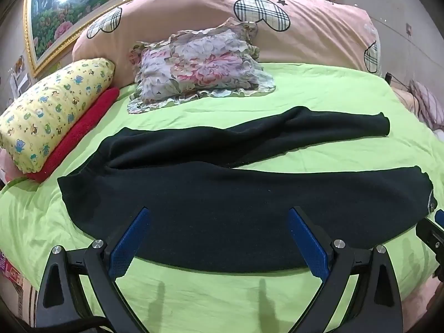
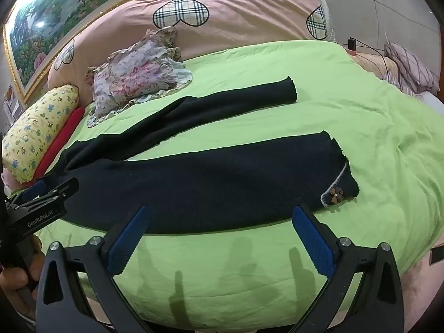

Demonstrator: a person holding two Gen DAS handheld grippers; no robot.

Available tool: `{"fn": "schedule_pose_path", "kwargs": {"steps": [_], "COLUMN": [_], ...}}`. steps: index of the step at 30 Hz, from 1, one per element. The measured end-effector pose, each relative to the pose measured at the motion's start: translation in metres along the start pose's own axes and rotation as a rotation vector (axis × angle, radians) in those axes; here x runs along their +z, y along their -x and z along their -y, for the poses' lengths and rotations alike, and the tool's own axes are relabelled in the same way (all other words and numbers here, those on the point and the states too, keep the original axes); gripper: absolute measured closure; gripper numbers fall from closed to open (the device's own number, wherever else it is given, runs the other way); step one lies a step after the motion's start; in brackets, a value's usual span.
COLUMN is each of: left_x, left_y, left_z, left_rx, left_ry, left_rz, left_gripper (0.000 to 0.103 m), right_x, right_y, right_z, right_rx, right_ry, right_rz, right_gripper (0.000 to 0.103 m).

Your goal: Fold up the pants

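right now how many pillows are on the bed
3: a yellow cartoon-print pillow at the left edge, a floral ruffled pillow behind the pants, and a long pink one along the headboard. More may be hidden.

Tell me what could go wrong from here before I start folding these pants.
Both grippers, left and right, are open, holding nothing. The pants lie with legs splayed apart, so a fold could come out crooked. The far leg ends near the floral pillow and may drag against it. The soft green sheet could get pinched along with the hem.
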State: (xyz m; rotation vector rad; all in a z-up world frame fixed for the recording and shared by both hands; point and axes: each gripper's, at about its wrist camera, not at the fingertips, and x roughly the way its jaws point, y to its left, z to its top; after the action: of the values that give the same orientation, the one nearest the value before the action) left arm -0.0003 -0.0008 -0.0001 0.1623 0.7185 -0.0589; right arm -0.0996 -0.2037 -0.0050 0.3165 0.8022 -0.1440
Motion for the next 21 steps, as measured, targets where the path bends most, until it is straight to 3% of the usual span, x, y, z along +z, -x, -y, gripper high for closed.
{"fn": "schedule_pose_path", "kwargs": {"steps": [21], "left_x": [-0.0016], "left_y": [-0.0008], "left_z": [-0.0013], "left_rx": [-0.001], "left_ry": [-0.025], "left_rz": [0.032], "left_gripper": [0.004], "right_x": [0.0045], "right_y": [0.0007], "right_z": [0.0077], "right_rx": [-0.01], "right_ry": [-0.028], "right_rz": [0.004], "right_gripper": [0.0]}}
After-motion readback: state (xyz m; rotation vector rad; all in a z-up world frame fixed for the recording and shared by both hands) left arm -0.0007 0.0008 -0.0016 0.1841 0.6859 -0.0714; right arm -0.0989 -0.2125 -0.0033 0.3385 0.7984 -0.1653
